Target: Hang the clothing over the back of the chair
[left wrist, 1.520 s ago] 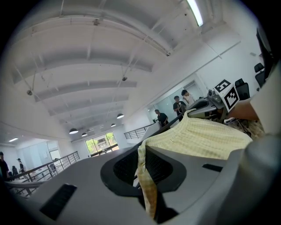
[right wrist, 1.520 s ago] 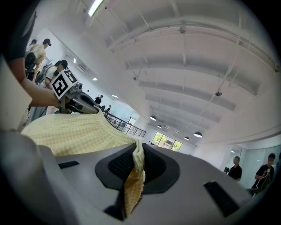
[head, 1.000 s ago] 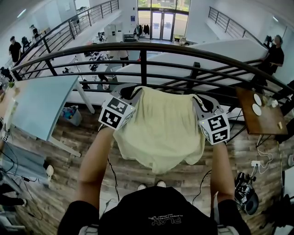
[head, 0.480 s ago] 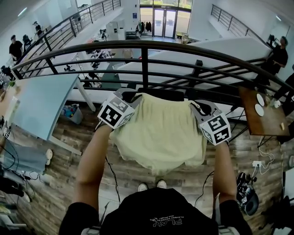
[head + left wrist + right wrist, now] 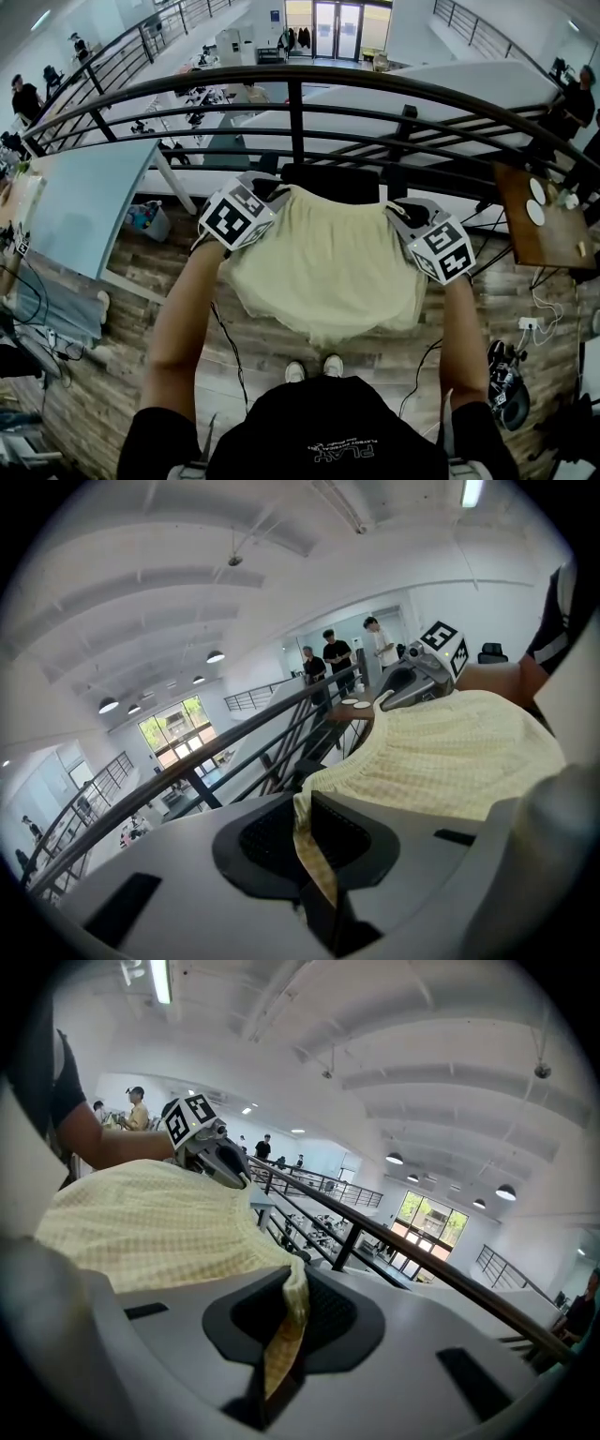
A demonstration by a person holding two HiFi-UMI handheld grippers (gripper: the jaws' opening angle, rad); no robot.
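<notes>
Just short of the black chair back point(image 5: 333, 181), the pale yellow garment point(image 5: 328, 267) hangs spread. Released with too little cloth past the back, it would likely slide off again, and such thin pinches could slip. Its top hem runs between the left gripper point(image 5: 270, 193) and the right gripper point(image 5: 400, 208), each with jaws clamped nearly together on a corner.

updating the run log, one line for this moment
left gripper shut on garment | right gripper shut on garment | garment spread near chair back

Can make out only a dark strip of the chair point(image 5: 333, 181) behind the pale yellow garment point(image 5: 328, 267). Loses the wooden side table point(image 5: 536, 246) past the head view's right edge.
</notes>
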